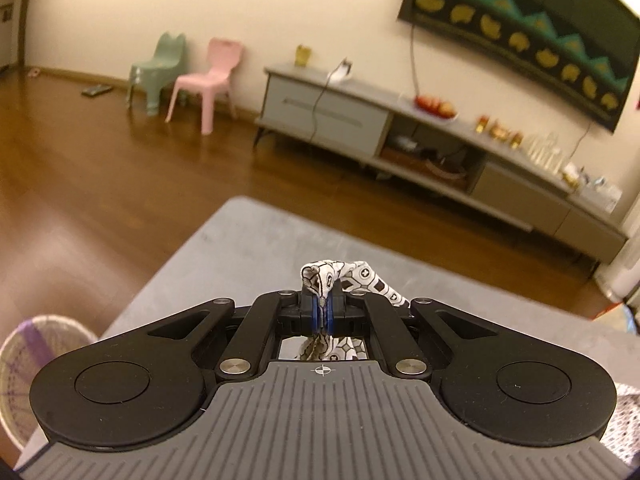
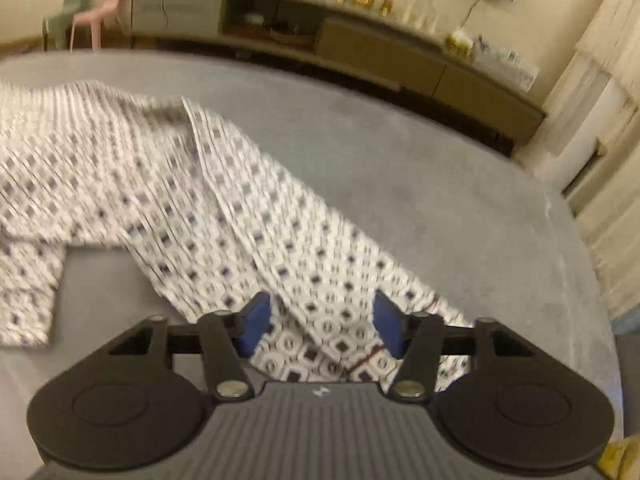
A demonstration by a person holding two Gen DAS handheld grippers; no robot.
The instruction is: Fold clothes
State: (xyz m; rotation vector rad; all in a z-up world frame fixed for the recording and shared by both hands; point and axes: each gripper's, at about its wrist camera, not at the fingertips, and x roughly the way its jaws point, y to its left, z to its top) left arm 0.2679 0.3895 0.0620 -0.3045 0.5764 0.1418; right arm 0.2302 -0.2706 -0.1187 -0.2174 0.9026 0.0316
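So the patterned garment [image 2: 224, 216] is spread across the grey tabletop [image 2: 440, 200], running from about 9 o'clock in the right wrist view down toward 6 o'clock, right under the right gripper [image 2: 320, 328]. That one has its blue pads standing well apart with nothing pinched; the cloth just lies beneath the gap. The left gripper [image 1: 322, 310] is a different story: it's clamped tight on a bunched bit of hem or corner of the same print, with a little tuft [image 1: 320, 276] poking up at 12 o'clock above the pads.

My read on handling: this looks like thin, light, floppy woven stuff, maybe a shirt or pyjama top. It drapes and wrinkles easily, so it'll sag wherever it isn't supported and probably slide a bit on that smooth surface. Nothing fragile about it. I'd say the right side wants to grab an edge or corner near its pads, matching what the left has, so the fabric can be lifted and laid over evenly instead of bunching up.
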